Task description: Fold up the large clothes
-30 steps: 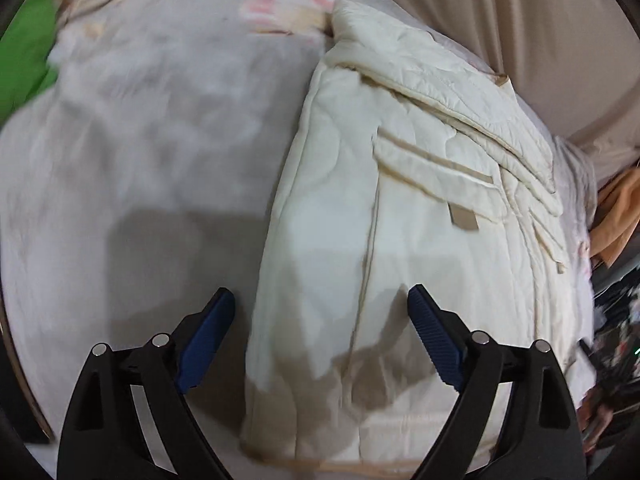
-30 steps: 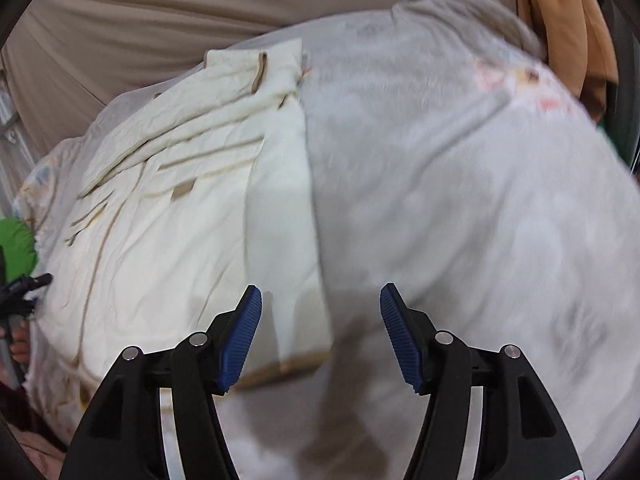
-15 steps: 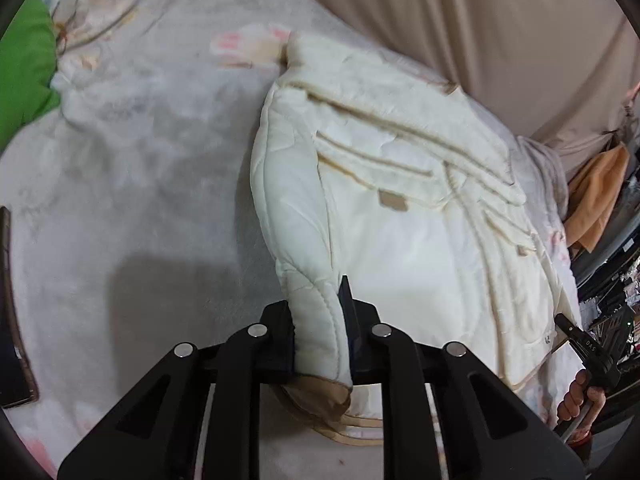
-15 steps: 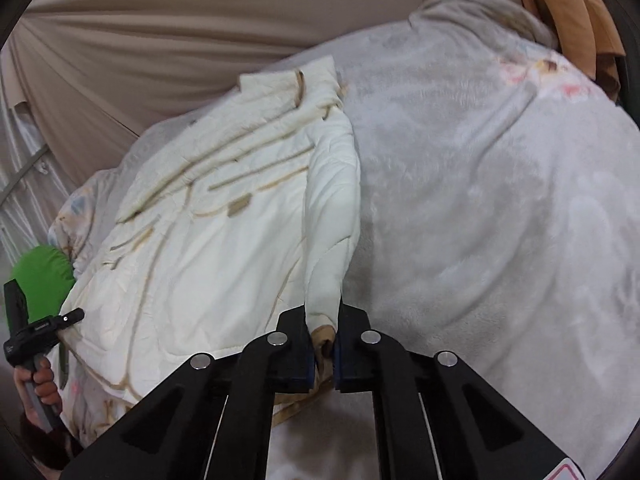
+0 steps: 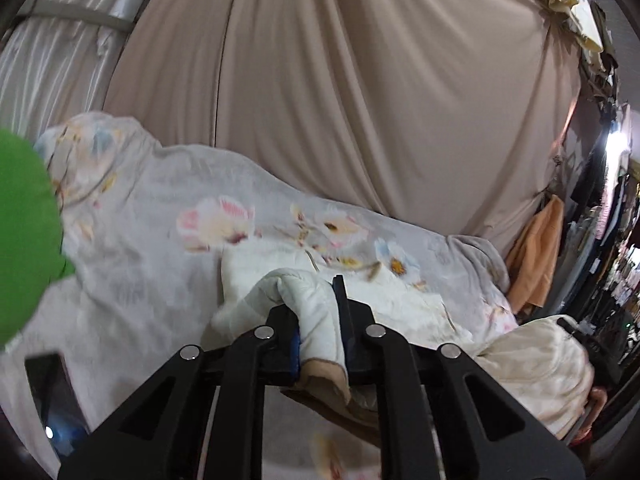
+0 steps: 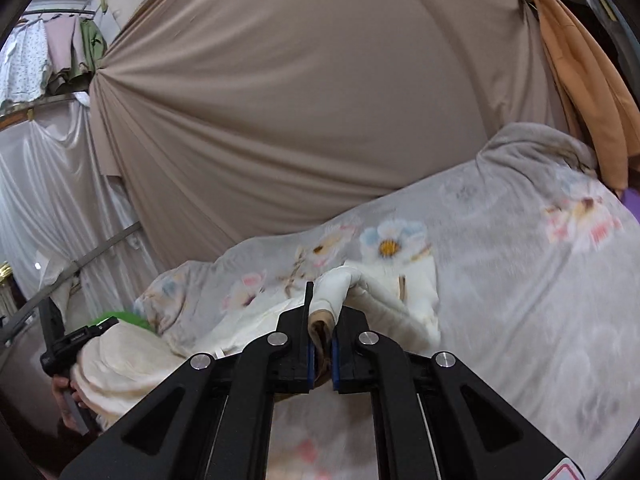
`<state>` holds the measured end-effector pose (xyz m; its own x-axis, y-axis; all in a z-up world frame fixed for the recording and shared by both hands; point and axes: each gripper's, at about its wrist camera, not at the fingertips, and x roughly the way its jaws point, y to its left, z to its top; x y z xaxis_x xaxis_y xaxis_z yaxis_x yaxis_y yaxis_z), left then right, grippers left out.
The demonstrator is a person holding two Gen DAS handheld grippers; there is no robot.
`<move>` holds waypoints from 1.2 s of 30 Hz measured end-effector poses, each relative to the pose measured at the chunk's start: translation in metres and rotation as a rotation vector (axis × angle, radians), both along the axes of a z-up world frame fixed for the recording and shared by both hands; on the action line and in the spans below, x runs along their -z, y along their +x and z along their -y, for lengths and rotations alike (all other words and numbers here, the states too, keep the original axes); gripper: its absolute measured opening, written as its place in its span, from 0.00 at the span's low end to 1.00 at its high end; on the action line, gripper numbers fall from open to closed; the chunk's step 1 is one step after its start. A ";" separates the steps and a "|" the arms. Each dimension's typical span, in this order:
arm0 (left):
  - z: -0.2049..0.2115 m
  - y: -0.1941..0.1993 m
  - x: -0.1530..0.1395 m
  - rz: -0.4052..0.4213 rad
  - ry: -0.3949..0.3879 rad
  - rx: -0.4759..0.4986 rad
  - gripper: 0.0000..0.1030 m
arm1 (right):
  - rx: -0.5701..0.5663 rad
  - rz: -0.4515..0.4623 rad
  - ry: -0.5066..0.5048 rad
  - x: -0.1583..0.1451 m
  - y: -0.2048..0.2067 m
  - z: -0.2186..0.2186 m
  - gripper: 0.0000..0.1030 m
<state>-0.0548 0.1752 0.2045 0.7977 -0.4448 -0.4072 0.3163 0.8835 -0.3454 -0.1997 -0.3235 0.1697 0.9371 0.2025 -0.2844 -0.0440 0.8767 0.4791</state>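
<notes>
Fold under way, not finished. Left gripper (image 5: 320, 334) is clamping one bottom corner of the cream jacket (image 5: 396, 308); right gripper (image 6: 321, 340) is clamping the other. Hem is hanging above the flowered blanket (image 5: 140, 248); the rest lies on it. Count: one jacket, two grippers, one blanket.

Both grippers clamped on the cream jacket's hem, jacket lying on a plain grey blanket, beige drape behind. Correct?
Not quite: the blanket is grey with a floral print, clear in the right wrist view. Otherwise yes: left gripper and right gripper are clamped on the cream jacket, beige drape behind.
</notes>
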 end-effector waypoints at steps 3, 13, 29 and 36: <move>0.027 0.077 0.006 -0.067 0.069 -0.042 0.12 | 0.023 -0.101 0.032 0.009 0.085 0.019 0.05; 0.112 0.282 0.160 -0.346 0.423 -0.209 0.13 | 0.141 -0.505 -0.022 0.152 0.303 0.033 0.05; 0.084 0.219 0.022 0.096 0.148 -0.312 0.84 | 0.057 -0.049 -0.271 0.016 0.251 -0.048 0.34; 0.216 0.221 0.092 -0.055 0.481 0.053 0.66 | -0.188 -0.264 -0.381 0.082 0.317 -0.138 0.04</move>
<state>0.1658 -0.0404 0.1120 0.7504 -0.2352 -0.6178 0.3580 0.9303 0.0806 0.1177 -0.1852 0.0875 0.7804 0.1963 -0.5937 -0.1383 0.9801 0.1424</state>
